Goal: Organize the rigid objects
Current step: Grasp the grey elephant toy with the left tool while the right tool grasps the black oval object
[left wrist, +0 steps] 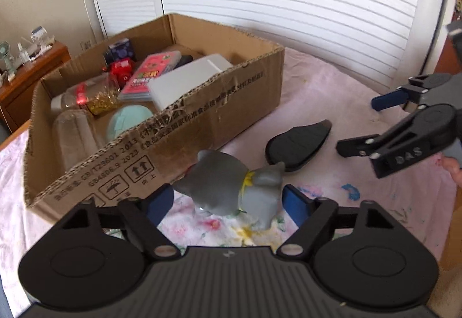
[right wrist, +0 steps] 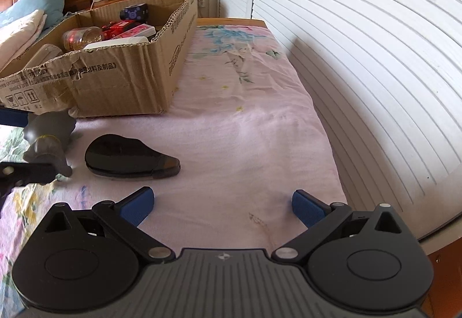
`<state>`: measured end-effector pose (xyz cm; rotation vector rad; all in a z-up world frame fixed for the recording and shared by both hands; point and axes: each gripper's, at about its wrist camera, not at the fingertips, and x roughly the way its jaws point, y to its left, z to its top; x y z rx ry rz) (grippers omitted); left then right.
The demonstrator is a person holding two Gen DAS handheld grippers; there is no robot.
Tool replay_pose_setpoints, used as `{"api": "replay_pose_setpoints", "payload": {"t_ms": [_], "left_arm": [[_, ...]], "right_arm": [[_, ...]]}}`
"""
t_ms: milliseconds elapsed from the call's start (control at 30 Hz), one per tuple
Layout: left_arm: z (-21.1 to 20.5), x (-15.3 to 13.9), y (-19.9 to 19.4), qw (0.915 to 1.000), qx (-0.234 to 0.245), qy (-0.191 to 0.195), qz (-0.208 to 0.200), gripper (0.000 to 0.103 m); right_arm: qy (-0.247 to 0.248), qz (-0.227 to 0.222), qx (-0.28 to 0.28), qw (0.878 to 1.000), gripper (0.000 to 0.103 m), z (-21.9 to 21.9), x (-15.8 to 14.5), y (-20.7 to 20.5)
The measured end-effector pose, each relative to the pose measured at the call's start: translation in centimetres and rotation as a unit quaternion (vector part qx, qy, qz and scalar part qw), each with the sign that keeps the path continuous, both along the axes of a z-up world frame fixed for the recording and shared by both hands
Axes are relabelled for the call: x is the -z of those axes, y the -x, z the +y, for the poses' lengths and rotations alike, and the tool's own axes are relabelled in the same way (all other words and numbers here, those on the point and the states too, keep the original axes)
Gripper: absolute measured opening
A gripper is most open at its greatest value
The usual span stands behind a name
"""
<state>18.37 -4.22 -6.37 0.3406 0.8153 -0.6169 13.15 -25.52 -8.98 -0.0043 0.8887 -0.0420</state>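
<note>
While the left tongs (left wrist: 228, 199) straddle the grey rubber cat figurine (left wrist: 231, 188) without clear pad contact, the right tongs (right wrist: 222, 204) stand spread and empty; a black oval case (right wrist: 127, 156) lies beyond, by the brown cardboard box (left wrist: 219, 104).

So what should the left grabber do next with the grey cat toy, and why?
Probably squeeze shut a little more. The grey cat toy lies on the bed sheet between the left gripper's blue pads, which look close but not clearly pressing. Then it could be lifted into the cardboard box just behind.
</note>
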Motion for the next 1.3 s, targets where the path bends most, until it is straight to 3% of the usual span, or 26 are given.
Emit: {"api": "replay_pose_setpoints", "payload": {"t_ms": [100, 300, 633, 867, 1067, 1300], "left_arm": [[-0.4, 0.5, -0.6, 1.0000, 0.007, 0.001, 0.001, 0.080], [-0.7, 0.5, -0.6, 0.9998, 0.010, 0.010, 0.010, 0.071], [1.4, -0.8, 1.2, 0.9958, -0.090, -0.003, 0.014, 0.070], [3.4, -1.0, 1.6, 0.9800, -0.198, -0.012, 0.019, 0.070], [4.4, 0.0, 1.2, 0.9762, -0.215, -0.001, 0.031, 0.071], [4.6, 0.3, 1.2, 0.9758, -0.217, 0.009, 0.029, 0.072]], "right_arm": [[0.000, 0.000, -0.004, 1.000, 0.103, 0.0, -0.1, 0.2], [0.000, -0.001, -0.005, 1.000, 0.103, 0.0, -0.1, 0.4], [0.000, 0.001, -0.009, 1.000, 0.103, 0.2, 0.0, 0.4], [0.005, -0.004, -0.034, 0.999, 0.103, 1.3, -0.2, 0.9], [-0.049, -0.008, -0.080, 0.996, 0.103, 2.6, -0.9, 1.3], [-0.033, -0.009, -0.107, 0.994, 0.103, 5.3, -0.2, -0.3]]}}
